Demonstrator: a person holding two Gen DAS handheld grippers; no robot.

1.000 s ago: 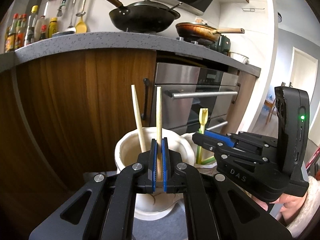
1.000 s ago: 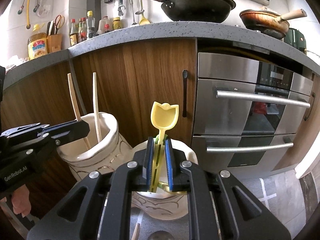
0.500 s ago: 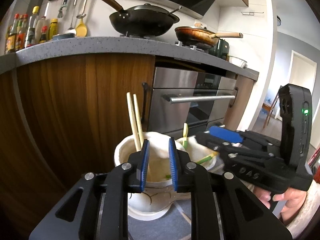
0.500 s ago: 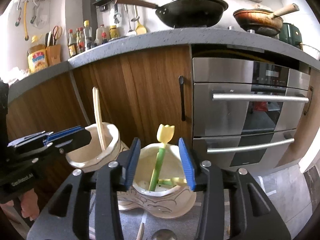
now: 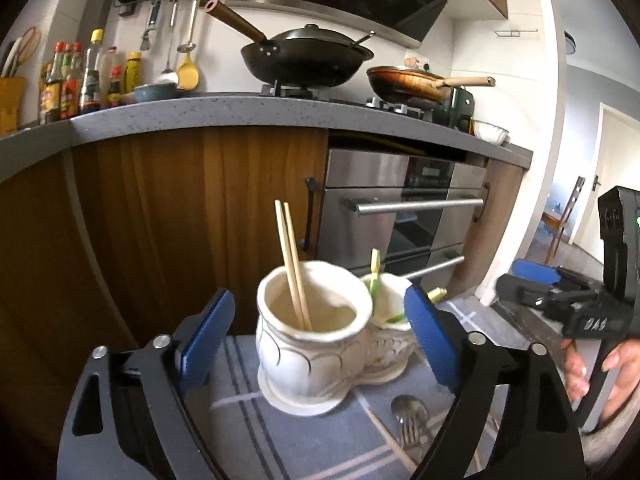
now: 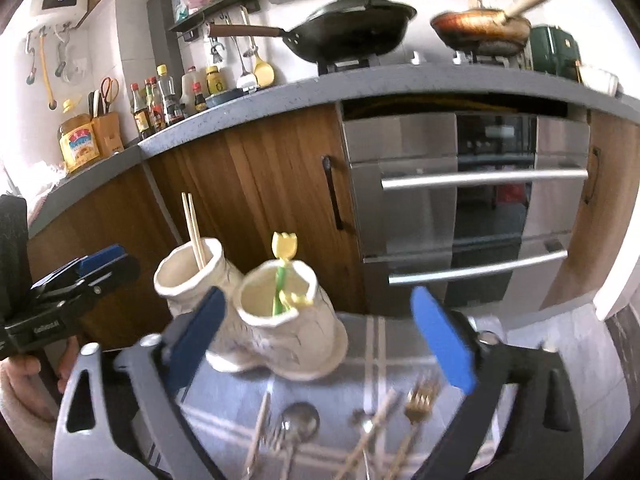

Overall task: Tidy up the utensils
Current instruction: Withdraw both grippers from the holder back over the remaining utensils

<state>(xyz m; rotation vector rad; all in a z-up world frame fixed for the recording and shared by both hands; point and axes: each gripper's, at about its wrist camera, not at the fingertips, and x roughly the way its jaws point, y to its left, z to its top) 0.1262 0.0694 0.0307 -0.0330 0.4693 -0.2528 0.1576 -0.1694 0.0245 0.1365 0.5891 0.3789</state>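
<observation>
Left wrist view: left gripper (image 5: pixel 320 328) jaws spread wide, holding nothing, hanging in front of the cream double holder (image 5: pixel 316 344); two chopsticks (image 5: pixel 292 264) stand together in its near cup, leaning on the rim, likely sorted by kind; green-and-yellow utensil (image 5: pixel 375 276) pokes from the far cup; spoon and fork (image 5: pixel 408 420) lie loose on the striped cloth (image 5: pixel 248 420), probably next to sort; right gripper (image 5: pixel 560 304) sits well off to the side, state unclear here.

Right wrist view: right gripper (image 6: pixel 320 340) jaws wide apart, empty, tilted down over loose cutlery (image 6: pixel 360 428) near the holder's base; blurred; yellow tulip-topped utensil (image 6: pixel 282 272) stands in the nearer cup; chopsticks in the other.
</observation>
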